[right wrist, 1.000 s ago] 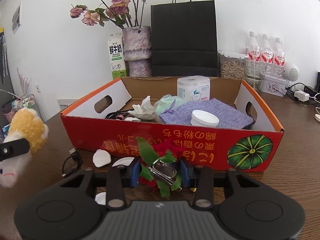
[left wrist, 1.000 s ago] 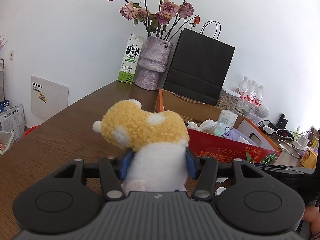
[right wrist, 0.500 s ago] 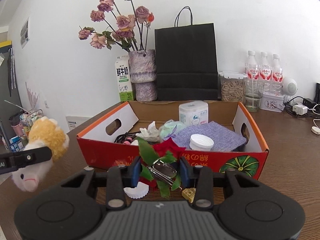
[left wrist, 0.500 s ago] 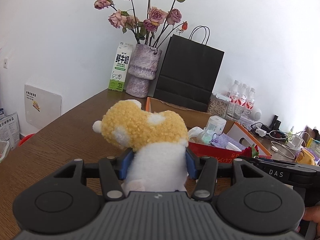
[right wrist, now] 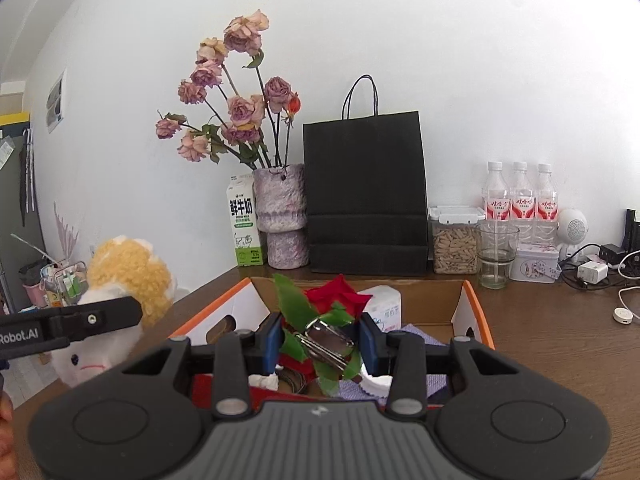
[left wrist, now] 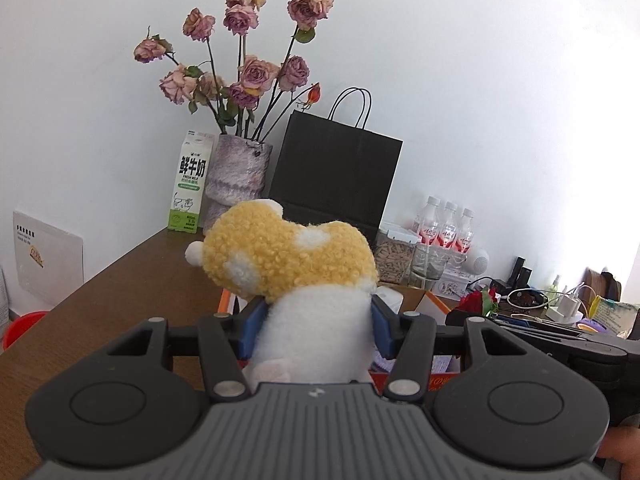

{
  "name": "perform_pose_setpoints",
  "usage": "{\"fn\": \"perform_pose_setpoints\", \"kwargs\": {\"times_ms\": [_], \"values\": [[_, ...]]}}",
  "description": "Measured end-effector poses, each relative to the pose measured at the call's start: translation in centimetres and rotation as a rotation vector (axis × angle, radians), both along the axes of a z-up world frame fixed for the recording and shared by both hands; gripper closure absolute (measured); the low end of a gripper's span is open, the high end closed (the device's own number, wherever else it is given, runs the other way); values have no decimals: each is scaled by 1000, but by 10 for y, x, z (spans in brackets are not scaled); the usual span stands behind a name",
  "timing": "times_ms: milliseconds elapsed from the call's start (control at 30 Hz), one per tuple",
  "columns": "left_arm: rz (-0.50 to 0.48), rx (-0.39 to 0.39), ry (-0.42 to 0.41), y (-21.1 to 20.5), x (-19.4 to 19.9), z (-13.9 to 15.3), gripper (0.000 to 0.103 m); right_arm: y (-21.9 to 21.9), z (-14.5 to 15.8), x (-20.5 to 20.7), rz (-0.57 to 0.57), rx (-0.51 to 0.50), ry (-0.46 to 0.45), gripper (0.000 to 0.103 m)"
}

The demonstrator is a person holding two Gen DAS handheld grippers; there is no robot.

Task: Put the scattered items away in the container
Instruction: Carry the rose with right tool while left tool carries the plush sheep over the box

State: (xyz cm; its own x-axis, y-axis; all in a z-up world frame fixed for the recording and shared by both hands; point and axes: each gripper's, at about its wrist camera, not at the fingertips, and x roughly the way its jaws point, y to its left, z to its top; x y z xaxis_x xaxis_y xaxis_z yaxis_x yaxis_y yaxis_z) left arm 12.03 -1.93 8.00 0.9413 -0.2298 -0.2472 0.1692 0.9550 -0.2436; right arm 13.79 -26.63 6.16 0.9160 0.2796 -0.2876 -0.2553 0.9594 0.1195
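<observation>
Left gripper (left wrist: 316,330) has its fingers (left wrist: 251,330) about half spread and pressed into the white lower body of a plush toy (left wrist: 296,264); the pile bulges past both blue pads, so the grip is a squeeze on soft stuffing, not a hard stop. Toy is carried in the air, above and to the left of the cardboard box (right wrist: 474,312), seen from the right wrist view at far left. Judged light, compressible, non-fragile; curly yellow fleece on the head, smoother white fabric below, so friction is good and slip unlikely. Best hold is the narrow body, as now; the bulky head would spring out of the pads. Right gripper (right wrist: 320,344) is closed to a narrower gap on an artificial rose (right wrist: 340,300) with a metal clip at its middle: red fabric petals, thin green leaves, shiny sprung steel. Judged very light; the petals and leaves bend easily, the clip is stiff and smooth, so the pads should bear on the clip or stem, not the bloom. Rose hangs over the near edge of the box. Box is corrugated board, orange rim, white inner walls with hand cut-outs, rigid enough to take drops, already holding a tissue pack and purple cloth. Brown wood-grain tabletop (right wrist: 560,340) beneath
</observation>
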Motion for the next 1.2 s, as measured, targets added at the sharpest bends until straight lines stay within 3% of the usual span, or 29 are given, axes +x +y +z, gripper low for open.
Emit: {"fn": "perform_pose_setpoints", "kwargs": {"times_ms": [333,500,600,767,1067,1200], "values": [[14,-27,-8,-20,57,2,48,-24,4,52,-57,10,-25,65],[22,-23,13,-28,99,-14,48,-36,-12,83,-87,15,5,65],[13,-25,70,-29,119,-32,48,-42,-28,99,-98,27,41,65],[9,-12,86,-25,122,-42,48,-42,-47,110,-121,-2,86,65],[18,41,90,-32,125,-50,48,-39,-50,109,-113,-6,80,65],[7,51,95,-33,127,-53,45,-37,-52,108,-88,-1,88,57]]}}
